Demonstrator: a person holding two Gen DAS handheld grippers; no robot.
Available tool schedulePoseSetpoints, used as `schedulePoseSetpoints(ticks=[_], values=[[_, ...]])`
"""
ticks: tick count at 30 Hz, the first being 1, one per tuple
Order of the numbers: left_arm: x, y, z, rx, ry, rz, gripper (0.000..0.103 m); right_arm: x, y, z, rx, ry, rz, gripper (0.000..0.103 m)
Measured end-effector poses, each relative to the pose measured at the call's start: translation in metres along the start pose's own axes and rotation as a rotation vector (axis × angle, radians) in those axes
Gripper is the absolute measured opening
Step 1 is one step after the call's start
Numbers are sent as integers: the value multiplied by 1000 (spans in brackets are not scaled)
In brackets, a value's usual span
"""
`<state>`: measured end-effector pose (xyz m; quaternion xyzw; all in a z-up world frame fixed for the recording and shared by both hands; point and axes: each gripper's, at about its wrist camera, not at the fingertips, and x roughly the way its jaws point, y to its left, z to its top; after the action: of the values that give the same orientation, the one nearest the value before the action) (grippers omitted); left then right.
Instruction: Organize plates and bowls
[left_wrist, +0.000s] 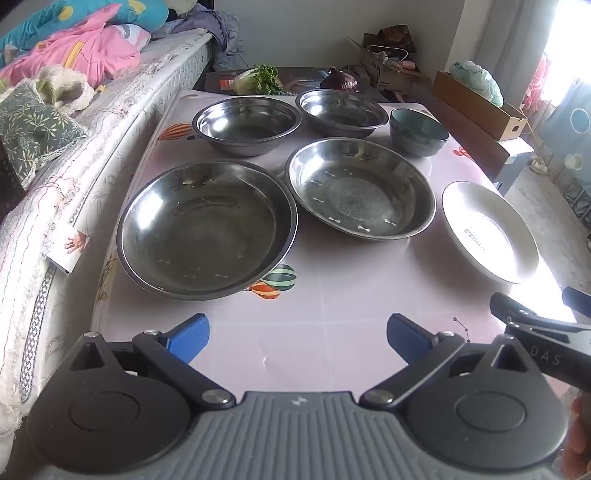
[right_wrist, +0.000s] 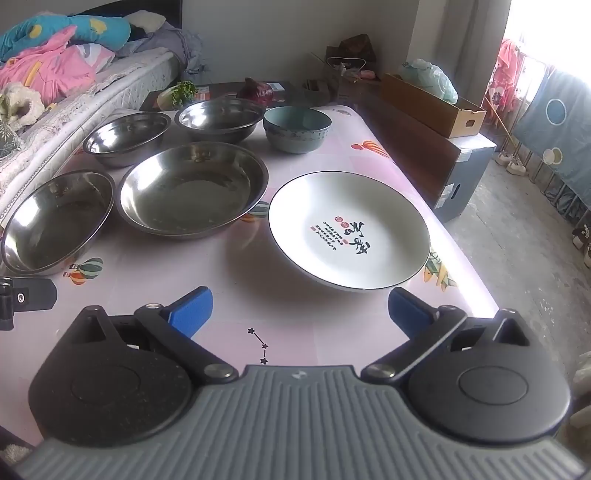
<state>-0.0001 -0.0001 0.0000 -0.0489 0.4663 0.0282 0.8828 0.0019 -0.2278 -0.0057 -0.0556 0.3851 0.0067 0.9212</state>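
On the pink table (left_wrist: 332, 325) stand two large steel plates, one near left (left_wrist: 207, 229) and one at the middle (left_wrist: 360, 190), and two steel bowls behind them (left_wrist: 246, 123) (left_wrist: 341, 110). A teal ceramic bowl (left_wrist: 419, 129) stands at the back right. A white plate with calligraphy (right_wrist: 349, 229) lies near right. My left gripper (left_wrist: 297, 339) is open and empty, short of the near-left steel plate. My right gripper (right_wrist: 299, 310) is open and empty, just in front of the white plate.
A bed with bedding (left_wrist: 74, 110) runs along the table's left side. Greens (left_wrist: 258, 79) and a red cabbage (left_wrist: 340, 79) lie behind the table. A cardboard box (left_wrist: 476, 103) stands at the back right. The floor (right_wrist: 524, 258) lies beyond the table's right edge.
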Motion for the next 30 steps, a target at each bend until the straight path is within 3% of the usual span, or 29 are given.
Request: schedulePoseSetpoints(ticks=[30], values=[[-9,-8,-4,14,-29,-22,103,-8,-4,1,12,-21,-11,102]])
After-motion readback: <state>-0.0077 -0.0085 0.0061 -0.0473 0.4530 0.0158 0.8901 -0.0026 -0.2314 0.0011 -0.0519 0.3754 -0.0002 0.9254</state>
